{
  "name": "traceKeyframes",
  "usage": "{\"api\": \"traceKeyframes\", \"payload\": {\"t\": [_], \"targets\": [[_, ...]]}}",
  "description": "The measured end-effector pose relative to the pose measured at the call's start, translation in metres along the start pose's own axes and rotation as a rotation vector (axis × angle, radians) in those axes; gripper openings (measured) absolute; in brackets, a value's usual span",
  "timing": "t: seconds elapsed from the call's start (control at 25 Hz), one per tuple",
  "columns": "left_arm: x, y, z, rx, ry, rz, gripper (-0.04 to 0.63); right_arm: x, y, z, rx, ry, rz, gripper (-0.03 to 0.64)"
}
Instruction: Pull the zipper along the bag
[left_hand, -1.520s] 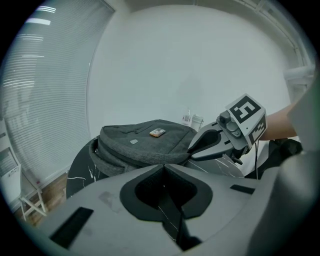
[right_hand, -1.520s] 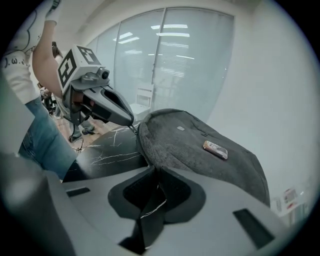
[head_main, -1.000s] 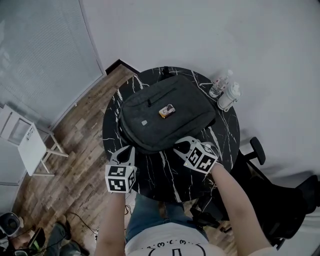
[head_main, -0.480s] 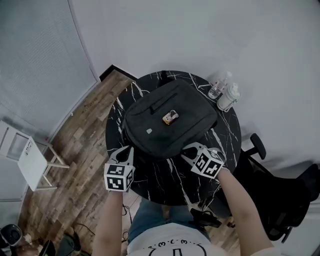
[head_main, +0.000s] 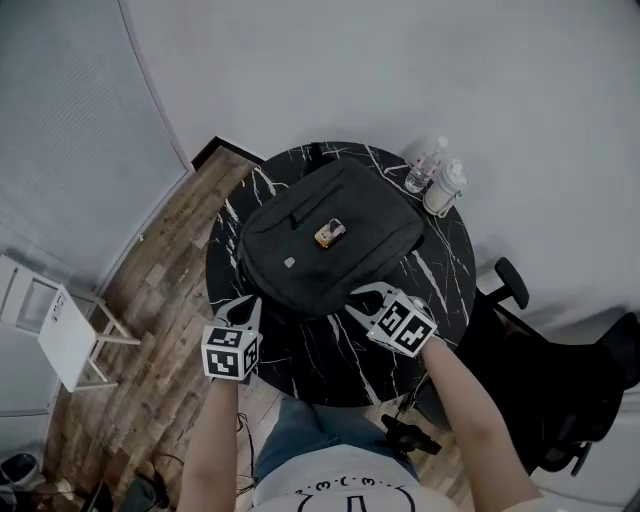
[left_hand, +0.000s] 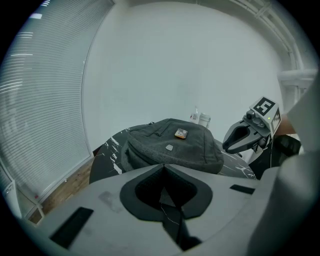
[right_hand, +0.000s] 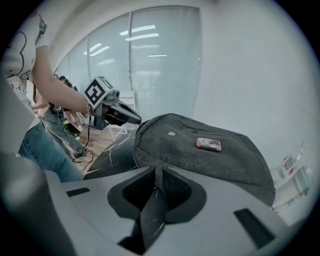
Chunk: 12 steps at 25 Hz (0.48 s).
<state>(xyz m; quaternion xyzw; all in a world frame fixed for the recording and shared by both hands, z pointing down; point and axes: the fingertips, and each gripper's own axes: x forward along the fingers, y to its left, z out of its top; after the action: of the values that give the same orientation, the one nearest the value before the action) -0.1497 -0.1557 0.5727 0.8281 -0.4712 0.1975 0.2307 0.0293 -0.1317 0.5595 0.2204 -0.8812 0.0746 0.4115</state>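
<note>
Dark grey bag (head_main: 330, 240): flat on round black marbled tabletop (head_main: 445, 295), small orange tag (head_main: 329, 235) on top. Left tongs (head_main: 243, 305): jaws together, nothing between, just beside bag's near-left edge. Right tongs (head_main: 362, 296): jaws slightly apart, just been opening, nothing between, at bag's near-right edge. Two bottles (head_main: 443, 188): far right, near tabletop rim.
</note>
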Motion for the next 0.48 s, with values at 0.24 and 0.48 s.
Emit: {"api": "traceKeyframes", "payload": {"t": [0.24,0.48], "targets": [[0.0,0.001,0.003,0.021,0.018,0.009,0.015,0.002,0.026,0.015,0.021,-0.077,0.078,0.132],[0.003,0.005,0.004,0.044,0.027,-0.053,0.015,0.017,0.045,0.036,0.001,-0.085,0.088,0.173]]}}
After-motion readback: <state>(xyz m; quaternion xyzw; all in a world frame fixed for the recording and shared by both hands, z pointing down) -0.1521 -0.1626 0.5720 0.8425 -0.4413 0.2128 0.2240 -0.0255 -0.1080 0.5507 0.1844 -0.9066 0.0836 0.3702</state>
